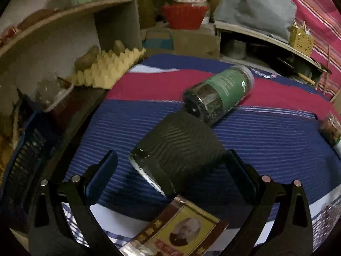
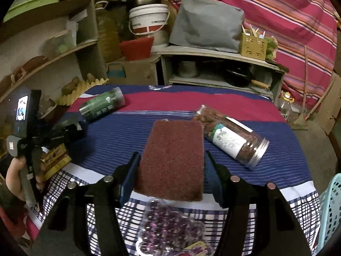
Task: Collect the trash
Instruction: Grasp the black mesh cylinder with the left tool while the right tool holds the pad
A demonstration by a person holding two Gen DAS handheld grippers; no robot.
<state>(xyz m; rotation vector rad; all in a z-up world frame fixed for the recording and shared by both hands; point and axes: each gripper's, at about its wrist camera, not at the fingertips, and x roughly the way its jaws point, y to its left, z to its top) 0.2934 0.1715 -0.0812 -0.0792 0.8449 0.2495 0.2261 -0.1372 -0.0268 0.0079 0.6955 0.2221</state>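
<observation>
Left gripper (image 1: 170,166) fingers spread wide around a dark ribbed cup (image 1: 177,149), not clamping it. Right gripper (image 2: 172,166) fingers pinch a maroon scouring pad (image 2: 172,157). Green-labelled jar (image 1: 221,93), upper right of the left wrist frame; its writing is unreadable.

No wording can be read anywhere. The green-labelled jar (image 1: 221,92), the portrait tin (image 1: 181,230), the white bucket (image 2: 149,19) and the white-labelled jar (image 2: 232,138) carry print, all too blurred.

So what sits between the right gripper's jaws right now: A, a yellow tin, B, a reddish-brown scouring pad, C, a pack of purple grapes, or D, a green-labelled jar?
B: in the right wrist view the reddish-brown scouring pad lies between the jaws of the right gripper.
</observation>
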